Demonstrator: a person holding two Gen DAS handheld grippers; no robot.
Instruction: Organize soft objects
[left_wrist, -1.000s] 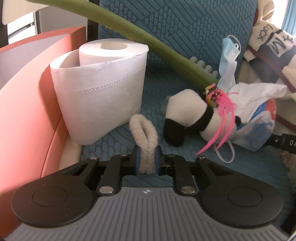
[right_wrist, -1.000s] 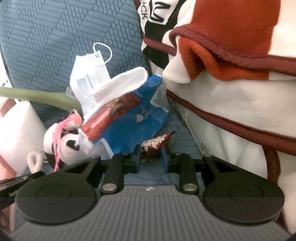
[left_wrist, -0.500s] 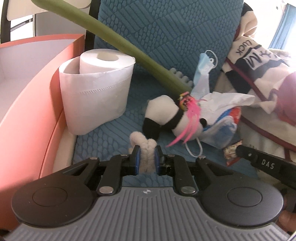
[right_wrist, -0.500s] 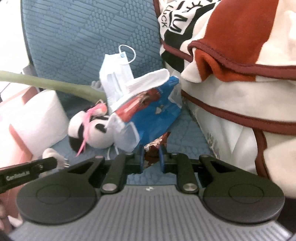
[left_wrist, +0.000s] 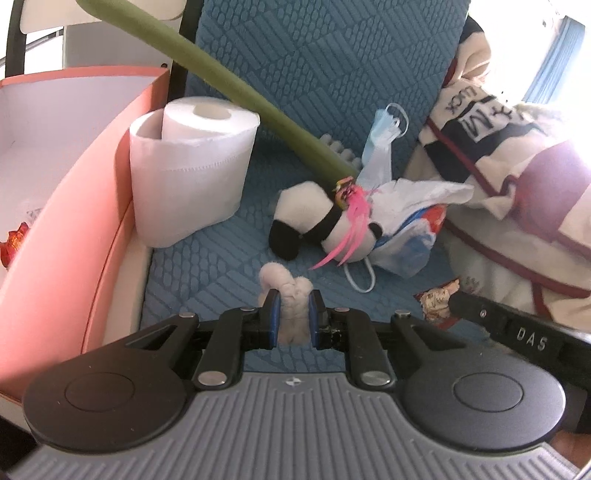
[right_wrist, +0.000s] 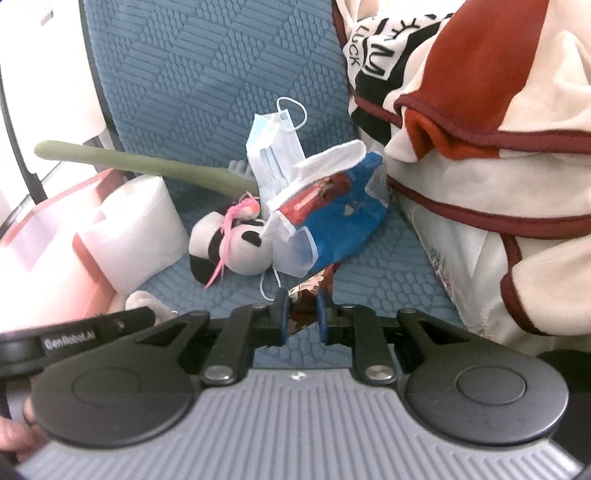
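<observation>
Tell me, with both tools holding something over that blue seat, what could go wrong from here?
The left tool pinches only part of the fluffy white loop, so it might slip out. The right tool grips a crinkly snack wrapper right beside the face mask's ear loop; pulling away could snag it. The tools are also close enough to bump.

My left hand-held gripper (left_wrist: 293, 314) and right hand-held gripper (right_wrist: 300, 314) match: ribbed grey bodies, black linkage arms with silver screws, blue-edged pads, white lettering along the sides.

Blue quilted chair (left_wrist: 332, 66), bright window (left_wrist: 569, 44)
</observation>
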